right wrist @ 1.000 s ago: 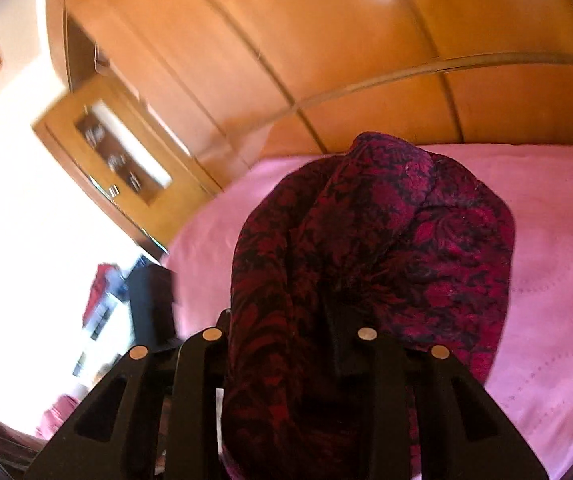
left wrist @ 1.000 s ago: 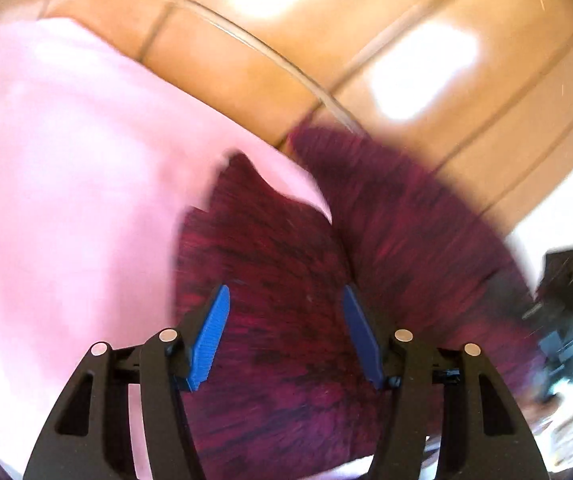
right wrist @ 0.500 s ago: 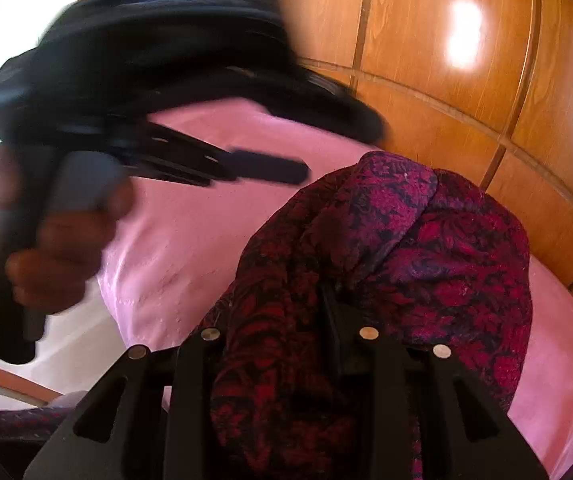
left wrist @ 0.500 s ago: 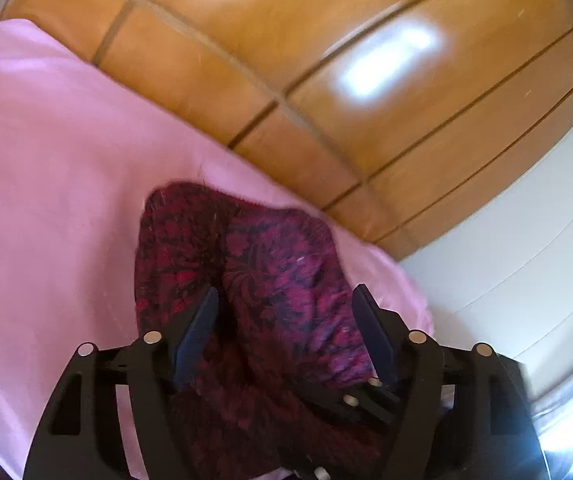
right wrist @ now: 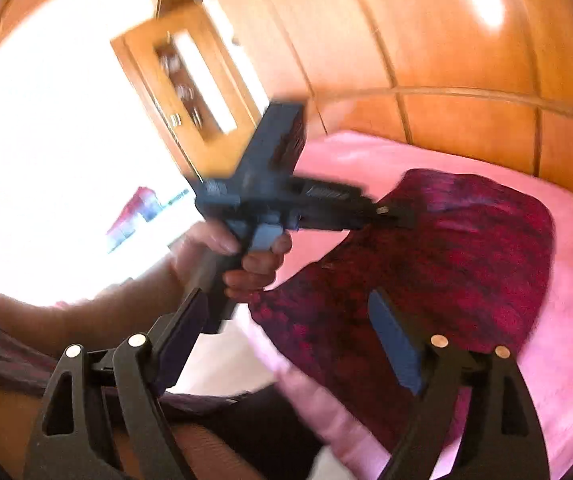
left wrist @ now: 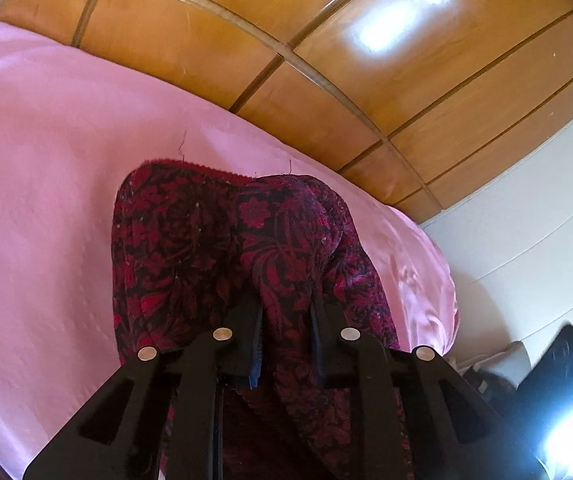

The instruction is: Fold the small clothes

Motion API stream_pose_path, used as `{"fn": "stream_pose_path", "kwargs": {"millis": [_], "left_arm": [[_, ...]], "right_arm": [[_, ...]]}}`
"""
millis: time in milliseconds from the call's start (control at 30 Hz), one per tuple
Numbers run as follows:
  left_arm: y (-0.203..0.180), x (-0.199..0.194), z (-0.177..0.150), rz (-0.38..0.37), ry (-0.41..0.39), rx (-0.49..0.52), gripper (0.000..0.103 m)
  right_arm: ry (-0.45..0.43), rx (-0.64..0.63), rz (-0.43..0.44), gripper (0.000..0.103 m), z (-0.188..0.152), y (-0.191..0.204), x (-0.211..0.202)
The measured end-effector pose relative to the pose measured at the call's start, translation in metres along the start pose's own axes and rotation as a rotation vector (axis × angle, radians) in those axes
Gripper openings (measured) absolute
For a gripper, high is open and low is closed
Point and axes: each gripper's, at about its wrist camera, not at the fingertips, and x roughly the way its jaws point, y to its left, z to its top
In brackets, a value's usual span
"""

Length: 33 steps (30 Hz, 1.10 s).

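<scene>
Step in hand, as I read it: a hand-over of the cloth w/ the fold not yet laid. The left tool has just been closing and its pads now pinch a ridge of the dark red garment; fabric sits squarely btwn the jaws, which stand nearly together. The right tool has just been opening; its jaws stand wide apart, nothing clamped. The cloth shows past its blue pad at approx 3 o'clock, not pressed.

In the right wrist view the left hand grips the tool handle at about 9 o'clock of the garment, and the tool's tip reaches the cloth's upper edge. That frame is motion-blurred, so finer contact there I can't tell.

Where it is: the garment lies bunched on the pink bed cover, toward the bed's 3 o'clock edge in the left view, wooden panelling beyond at 12.

Looks: black ground w/ red floral/leaf pattern, knit-like texture, flecks of lint, a couple of loose threads at the far hem. It's humped, not flat, w/ at least two layers overlapping and a soft crease running toward the jaws.

Next, probably: the right tool needs a fresh hold on a free edge or corner, then both spread and flatten the piece before folding it over. Limp fabric, so expect sag.
</scene>
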Motion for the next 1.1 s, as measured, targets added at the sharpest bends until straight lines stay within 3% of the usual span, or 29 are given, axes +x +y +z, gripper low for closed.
{"fn": "stream_pose_path", "kwargs": {"millis": [67,167,200,300,533,667,733,800,867,967,1100], "left_arm": [[-0.002,-0.006,0.0,0.006,-0.001,0.013,0.017],[-0.008,-0.013,0.0,0.032,-0.006,0.038,0.016],[-0.008,-0.018,-0.001,0.045,-0.01,0.042,0.016],[-0.003,-0.033,-0.007,0.104,-0.03,0.047,0.015],[0.05,-0.039,-0.049,0.278,-0.048,-0.077,0.017],[0.04,-0.04,-0.065,0.367,-0.106,-0.052,0.021],[0.028,-0.038,-0.066,0.409,-0.123,-0.013,0.027],[0.015,-0.033,-0.068,0.467,-0.14,0.043,0.027],[0.009,-0.032,-0.069,0.505,-0.156,0.072,0.027],[0.011,-0.035,-0.07,0.508,-0.165,0.062,0.027],[0.008,-0.034,-0.072,0.535,-0.172,0.087,0.027]], "right_arm": [[-0.038,0.059,-0.055,0.08,-0.005,-0.018,-0.025],[-0.003,0.109,-0.186,0.057,-0.009,-0.046,-0.019],[0.013,0.125,-0.203,0.054,-0.013,-0.05,-0.013],[0.047,0.081,-0.244,0.052,-0.014,-0.065,0.012],[0.092,-0.074,-0.298,0.053,-0.007,-0.047,0.079],[0.121,-0.249,-0.395,0.054,-0.016,-0.029,0.111],[0.141,-0.219,-0.363,0.054,-0.009,-0.037,0.106],[0.164,-0.111,-0.254,0.056,0.006,-0.05,0.096],[0.126,-0.018,-0.191,0.064,0.018,-0.057,0.079],[0.036,0.06,-0.204,0.067,0.043,-0.073,0.059],[0.022,0.114,-0.282,0.065,0.08,-0.096,0.08]]}}
